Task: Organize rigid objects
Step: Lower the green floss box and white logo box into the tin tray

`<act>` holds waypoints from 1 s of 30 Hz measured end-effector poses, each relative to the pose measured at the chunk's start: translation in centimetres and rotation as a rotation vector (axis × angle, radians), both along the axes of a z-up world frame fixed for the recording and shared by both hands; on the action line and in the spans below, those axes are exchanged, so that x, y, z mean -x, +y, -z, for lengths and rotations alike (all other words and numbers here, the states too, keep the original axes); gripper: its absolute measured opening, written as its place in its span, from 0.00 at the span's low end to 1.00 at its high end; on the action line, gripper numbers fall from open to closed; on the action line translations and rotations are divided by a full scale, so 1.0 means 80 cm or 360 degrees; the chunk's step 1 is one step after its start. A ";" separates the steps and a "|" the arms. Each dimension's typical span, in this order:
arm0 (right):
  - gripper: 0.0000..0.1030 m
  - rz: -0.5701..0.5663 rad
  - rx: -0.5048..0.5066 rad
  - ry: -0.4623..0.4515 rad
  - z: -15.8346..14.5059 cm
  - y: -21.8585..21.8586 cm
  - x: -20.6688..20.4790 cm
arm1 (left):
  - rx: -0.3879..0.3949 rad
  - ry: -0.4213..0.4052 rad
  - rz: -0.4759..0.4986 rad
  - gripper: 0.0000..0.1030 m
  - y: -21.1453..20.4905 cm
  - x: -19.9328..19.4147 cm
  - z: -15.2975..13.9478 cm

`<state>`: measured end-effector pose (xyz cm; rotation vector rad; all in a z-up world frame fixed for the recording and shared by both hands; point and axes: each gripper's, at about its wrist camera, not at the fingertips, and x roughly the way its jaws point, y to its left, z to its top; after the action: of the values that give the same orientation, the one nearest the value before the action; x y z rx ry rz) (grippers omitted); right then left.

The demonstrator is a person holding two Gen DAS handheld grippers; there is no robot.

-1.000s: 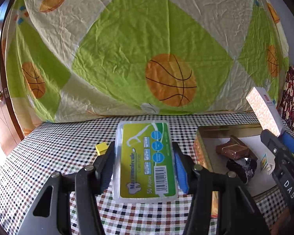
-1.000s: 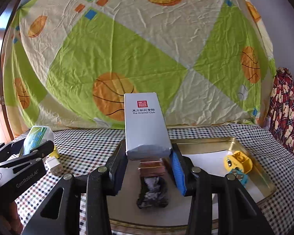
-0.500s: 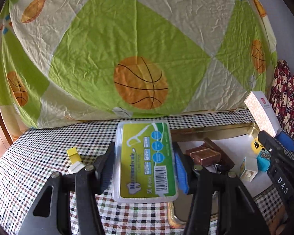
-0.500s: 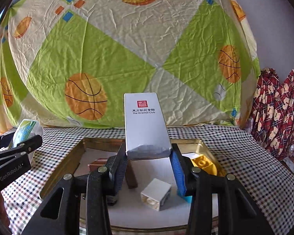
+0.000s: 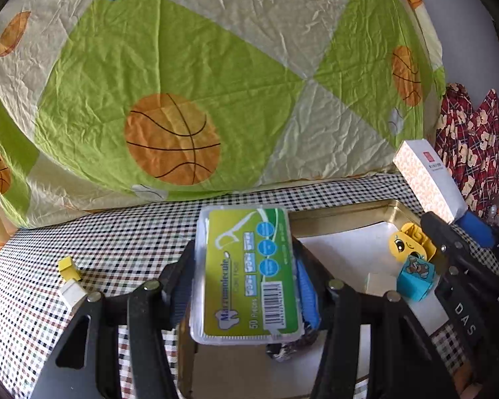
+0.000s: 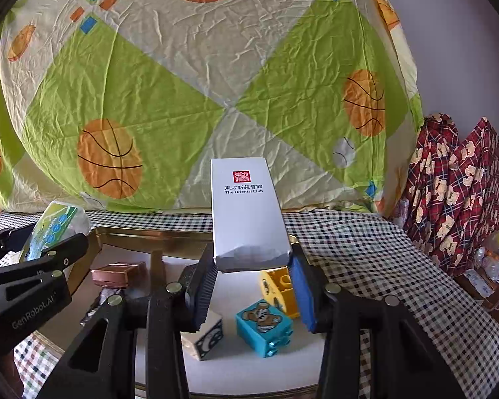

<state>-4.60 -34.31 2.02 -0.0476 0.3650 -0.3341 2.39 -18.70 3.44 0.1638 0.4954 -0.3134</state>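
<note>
Gripping floss box (image 5: 246, 276), white carton (image 6: 248, 212)

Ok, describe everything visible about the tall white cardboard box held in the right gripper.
The tall white cardboard box is a slim rectangular carton, plain white in front with a red square seal and the dark print "The Oriental Club". In the left wrist view its side shows a fine orange pattern. Its lower edge looks slightly crumpled. It stands roughly upright, tilted back, clamped near its bottom between the right gripper pads, above the gold metal tray.
</note>
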 end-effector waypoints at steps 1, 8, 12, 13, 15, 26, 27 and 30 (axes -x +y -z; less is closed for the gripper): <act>0.44 0.0010 0.0005 0.0004 0.000 -0.003 -0.001 | 0.0000 0.0003 0.0007 0.52 -0.004 -0.001 0.001; 0.44 0.0019 0.0016 0.0072 0.003 -0.005 -0.011 | 0.0015 0.0033 0.0027 0.53 -0.027 -0.003 0.010; 0.45 0.0034 0.0003 0.0096 0.005 -0.008 -0.013 | 0.0015 0.0052 0.0034 0.52 -0.034 -0.005 0.015; 0.45 0.0038 -0.0006 0.0099 0.005 -0.009 -0.013 | 0.0013 0.0055 0.0035 0.52 -0.035 -0.005 0.015; 0.45 0.0040 -0.0016 0.0103 0.005 -0.010 -0.013 | 0.0010 0.0060 0.0037 0.53 -0.038 -0.006 0.017; 0.45 0.0016 -0.0077 0.0222 0.012 -0.014 -0.029 | -0.0040 0.0110 0.0042 0.52 -0.051 -0.015 0.029; 0.45 0.0013 -0.0078 0.0228 0.013 -0.014 -0.030 | -0.0040 0.0114 0.0037 0.52 -0.051 -0.016 0.030; 0.45 -0.0006 -0.0071 0.0250 0.014 -0.012 -0.033 | -0.0047 0.0131 0.0024 0.52 -0.051 -0.021 0.033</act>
<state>-2.00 -35.24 0.91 -0.0310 0.5274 -0.3191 4.09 -22.76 0.80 0.1836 0.5805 -0.3286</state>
